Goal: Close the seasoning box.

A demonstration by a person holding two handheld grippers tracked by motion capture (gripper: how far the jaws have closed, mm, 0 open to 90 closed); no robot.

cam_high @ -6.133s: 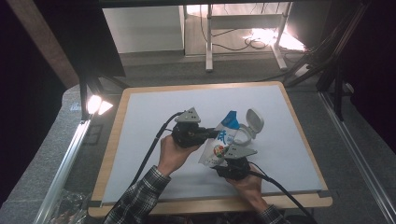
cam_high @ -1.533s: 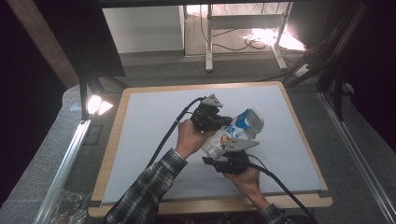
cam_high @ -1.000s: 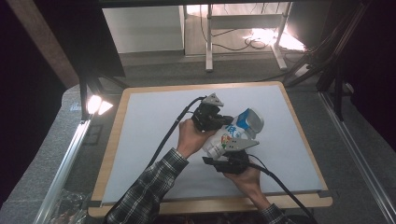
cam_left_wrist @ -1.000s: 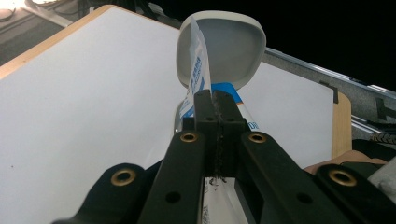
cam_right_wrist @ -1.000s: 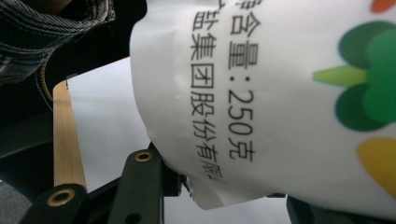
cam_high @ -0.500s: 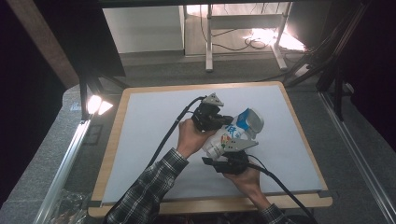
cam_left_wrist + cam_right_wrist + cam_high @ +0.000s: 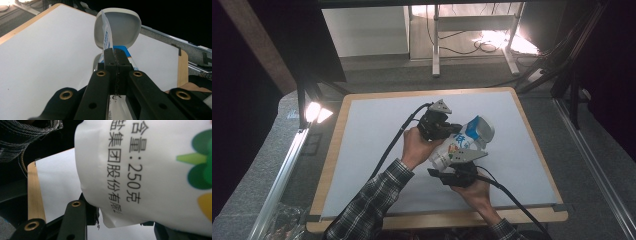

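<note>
Two grippers share one white plastic pouch with blue and green print (image 7: pixel 460 146), held just above the white table (image 7: pixel 362 145). My left gripper (image 7: pixel 114 55) pinches the pouch's thin top edge, jaws pressed together; my right gripper (image 7: pixel 458 172) clamps its body. I judge I'm at the tearing step: next, pull the hands apart while gripping firmly.

Pouch (image 7: pixel 455 147) between both tongs: smooth white plastic film, slight gloss, printed. Left gripper (image 7: pixel 115 56) jaws: matt black plastic, brass-look rivets. Table (image 7: pixel 362 150) under them: matt white sheet, pale wood rim.
</note>
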